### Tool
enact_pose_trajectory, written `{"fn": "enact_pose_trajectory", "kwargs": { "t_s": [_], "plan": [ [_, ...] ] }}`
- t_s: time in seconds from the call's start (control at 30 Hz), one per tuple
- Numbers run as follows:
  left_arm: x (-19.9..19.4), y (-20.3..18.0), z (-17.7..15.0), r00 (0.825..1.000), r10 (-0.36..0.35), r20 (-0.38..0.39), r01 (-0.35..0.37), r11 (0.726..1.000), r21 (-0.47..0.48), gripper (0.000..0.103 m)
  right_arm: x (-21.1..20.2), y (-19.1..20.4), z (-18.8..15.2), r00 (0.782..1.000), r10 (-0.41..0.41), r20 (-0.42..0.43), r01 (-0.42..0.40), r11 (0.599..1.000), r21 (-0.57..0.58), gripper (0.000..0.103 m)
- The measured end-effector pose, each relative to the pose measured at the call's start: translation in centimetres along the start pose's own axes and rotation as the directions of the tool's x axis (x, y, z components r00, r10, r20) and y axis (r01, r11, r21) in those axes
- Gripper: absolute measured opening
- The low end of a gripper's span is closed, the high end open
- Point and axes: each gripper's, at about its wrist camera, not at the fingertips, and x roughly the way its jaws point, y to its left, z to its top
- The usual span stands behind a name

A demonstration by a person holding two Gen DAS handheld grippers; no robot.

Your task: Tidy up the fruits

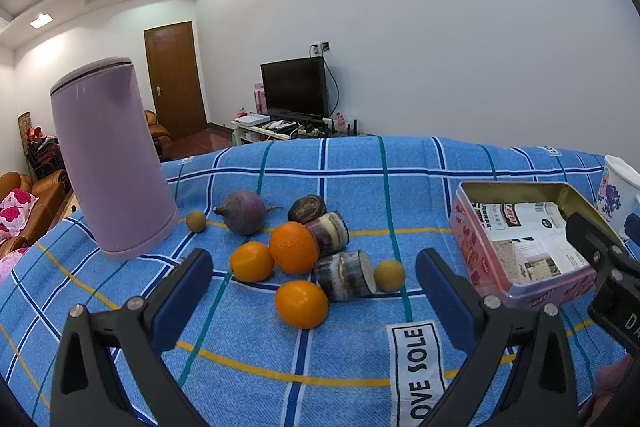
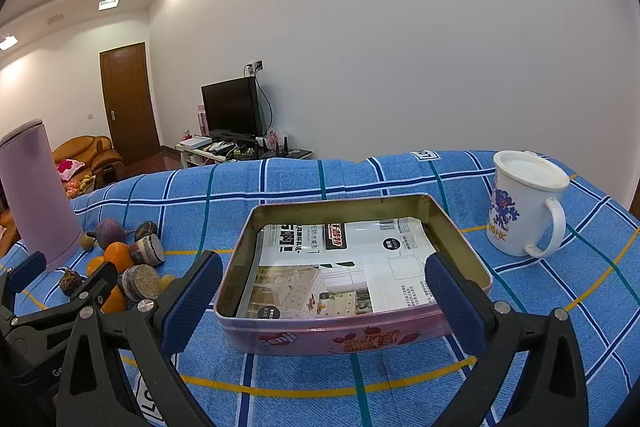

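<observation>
both tongs gape empty over the surface (image 1: 360,355), the left tongs (image 1: 314,287) with the oranges (image 1: 294,247) just ahead of its tips, the right tongs (image 2: 324,287) straddling the tin (image 2: 340,335), mug (image 2: 520,207) beyond to the right.

Clustered fruits (image 1: 294,247) beside open pink tin (image 2: 344,335)
</observation>
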Motion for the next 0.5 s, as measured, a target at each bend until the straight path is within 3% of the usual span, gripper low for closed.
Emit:
{"fn": "enact_pose_trajectory", "kwargs": {
  "t_s": [0.5],
  "plan": [
    [0.02,0.03,0.03,1.000,0.000,-0.001,0.000,1.000,0.000,0.103,0.02,-0.05,-0.01,1.000,0.002,-0.003,-0.002,1.000,0.000,0.102]
  ]
}}
